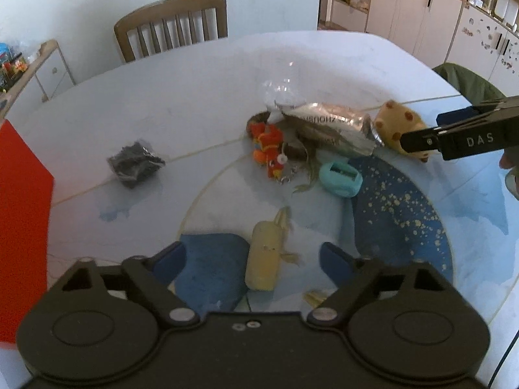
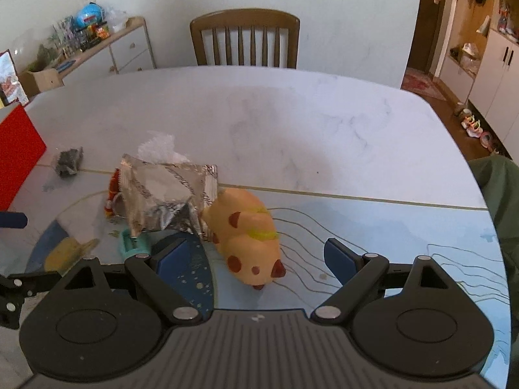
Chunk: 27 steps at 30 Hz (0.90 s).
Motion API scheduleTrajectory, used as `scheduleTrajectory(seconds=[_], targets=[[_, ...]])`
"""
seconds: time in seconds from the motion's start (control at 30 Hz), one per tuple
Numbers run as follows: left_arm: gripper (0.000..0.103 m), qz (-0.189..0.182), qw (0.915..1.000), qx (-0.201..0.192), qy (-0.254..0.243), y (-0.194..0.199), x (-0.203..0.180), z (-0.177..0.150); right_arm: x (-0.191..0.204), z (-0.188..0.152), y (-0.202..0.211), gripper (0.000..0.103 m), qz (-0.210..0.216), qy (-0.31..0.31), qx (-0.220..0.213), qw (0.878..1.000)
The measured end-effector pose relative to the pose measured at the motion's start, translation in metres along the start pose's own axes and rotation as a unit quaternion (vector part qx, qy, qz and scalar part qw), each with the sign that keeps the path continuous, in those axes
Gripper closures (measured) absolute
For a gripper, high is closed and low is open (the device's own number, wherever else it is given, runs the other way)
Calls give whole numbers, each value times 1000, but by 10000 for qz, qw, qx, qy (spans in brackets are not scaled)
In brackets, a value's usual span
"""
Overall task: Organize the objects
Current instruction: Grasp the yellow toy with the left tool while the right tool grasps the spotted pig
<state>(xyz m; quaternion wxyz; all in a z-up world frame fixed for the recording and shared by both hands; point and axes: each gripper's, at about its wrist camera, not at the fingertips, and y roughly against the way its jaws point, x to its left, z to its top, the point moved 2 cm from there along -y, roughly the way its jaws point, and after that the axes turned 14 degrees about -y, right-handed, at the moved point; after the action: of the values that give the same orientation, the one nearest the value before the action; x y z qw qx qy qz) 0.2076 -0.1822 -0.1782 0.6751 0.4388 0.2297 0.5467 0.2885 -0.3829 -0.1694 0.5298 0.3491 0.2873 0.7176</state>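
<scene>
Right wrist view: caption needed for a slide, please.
Open right gripper straddling a spotted yellow plush toy beside a crumpled foil bag.

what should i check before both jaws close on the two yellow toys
1. Left gripper jaws open, nothing pressed: ok.
2. Yellow corn toy lies between the left jaws, apart from both pads: ok.
3. Right gripper jaws open and empty: ok.
4. Spotted yellow pig toy sits between the right jaws: ok, though nearer the left pad.
5. Pig toy clear of neighbours: not ok, the crumpled foil bag touches or overlaps its far end.
6. Corn toy clear of neighbours: ok, the teal sharpener and red knitted keychain lie further off.
</scene>
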Motion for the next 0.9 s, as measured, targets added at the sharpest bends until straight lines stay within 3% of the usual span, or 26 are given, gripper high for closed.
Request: scheduleTrajectory(seconds=[0.23, 0.33, 0.5, 0.57, 0.73, 0.9], targets=[[28, -46, 10000, 46, 38, -8, 0, 0, -1, 2, -14, 26, 33, 160, 111, 9998], [38, -53, 10000, 36, 30, -8, 0, 0, -1, 3, -17, 37, 54, 188, 141, 9997], [55, -121, 9999, 29, 1, -8, -2, 0, 1, 5, -19, 45, 109, 209, 165, 9996], [66, -153, 9999, 19, 13, -8, -2, 1, 2, 5, -19, 51, 129, 201, 164, 9996], [82, -176, 9998, 24, 43, -7, -3, 2, 5, 3, -17, 54, 96, 211, 156, 9996], [84, -159, 9998, 25, 90, -4, -2, 1, 6, 1, -14, 55, 4, 83, 163, 9998]])
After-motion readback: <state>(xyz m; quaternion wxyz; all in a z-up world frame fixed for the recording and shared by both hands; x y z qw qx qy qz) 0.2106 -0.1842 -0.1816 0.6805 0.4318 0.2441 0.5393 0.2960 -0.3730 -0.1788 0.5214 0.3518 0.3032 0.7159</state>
